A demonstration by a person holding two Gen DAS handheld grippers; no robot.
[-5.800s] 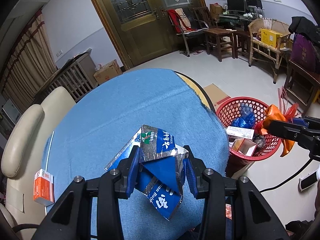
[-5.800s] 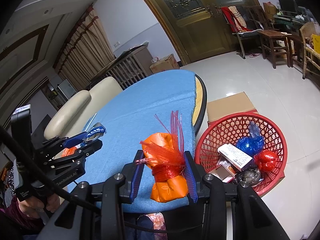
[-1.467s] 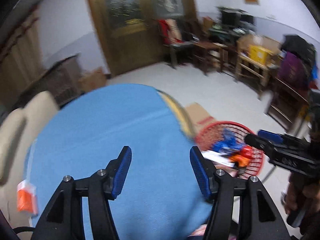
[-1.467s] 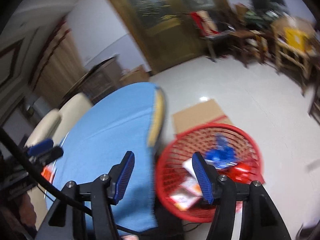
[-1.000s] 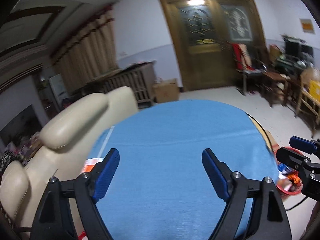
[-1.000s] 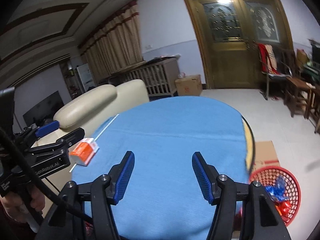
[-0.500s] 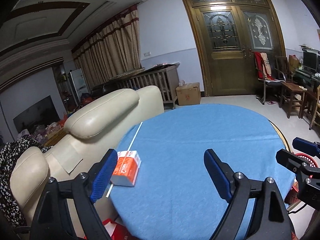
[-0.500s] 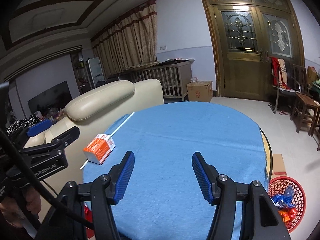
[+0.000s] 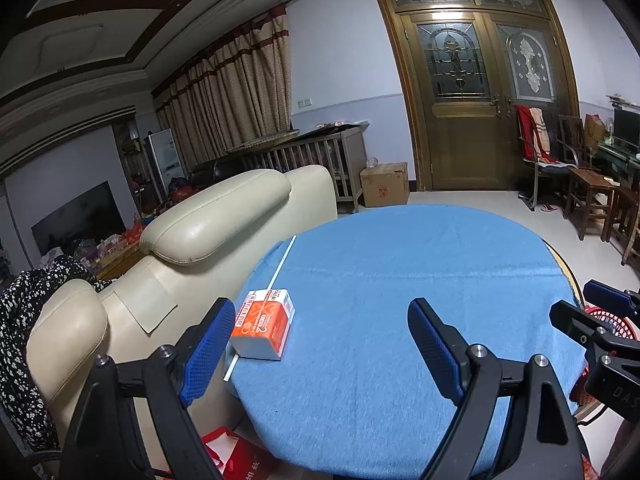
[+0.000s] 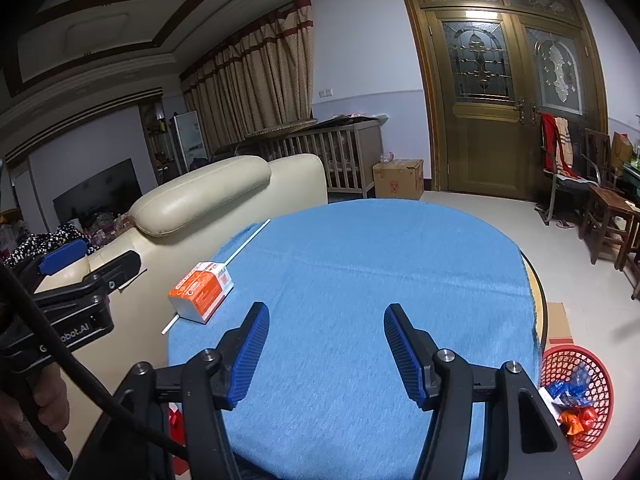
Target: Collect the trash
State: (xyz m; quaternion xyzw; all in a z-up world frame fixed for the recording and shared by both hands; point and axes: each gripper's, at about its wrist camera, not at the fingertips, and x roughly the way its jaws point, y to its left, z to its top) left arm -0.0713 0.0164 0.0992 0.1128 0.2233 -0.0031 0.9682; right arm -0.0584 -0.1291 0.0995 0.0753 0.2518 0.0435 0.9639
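Both your grippers are empty. Left gripper (image 9: 322, 344) stands wide, nothing between the pads; right gripper (image 10: 324, 350) is parted a bit narrower, also holding nothing.

Remaining trash: the orange-and-white box (image 9: 263, 329) lies flat on the blue tablecloth (image 9: 400, 300) at its left edge, next to the cream sofa (image 9: 208, 232). A thin white stick (image 9: 280, 266) runs along that same edge, and the box seems to sit on or against it; can't tell which. The red basket (image 10: 576, 392) is on the floor to the right of the table, well apart from the box, with blue and orange wrappers already in it.

Risks as I judge them:
- The box sits at the cloth's edge. Come in from the right and nudge it, and it probably drops between table and sofa.
- The left finger (image 9: 208, 344) lines up just beside the box, not around it. Close now and you get air, or clip a corner and spin it.
- The stick may roll off if the box drags over it.
- It's thin and flat on the cloth, so the pads may slide over it or bunch the fabric.
- The carry to the basket crosses the right gripper's space; watch for a clash.
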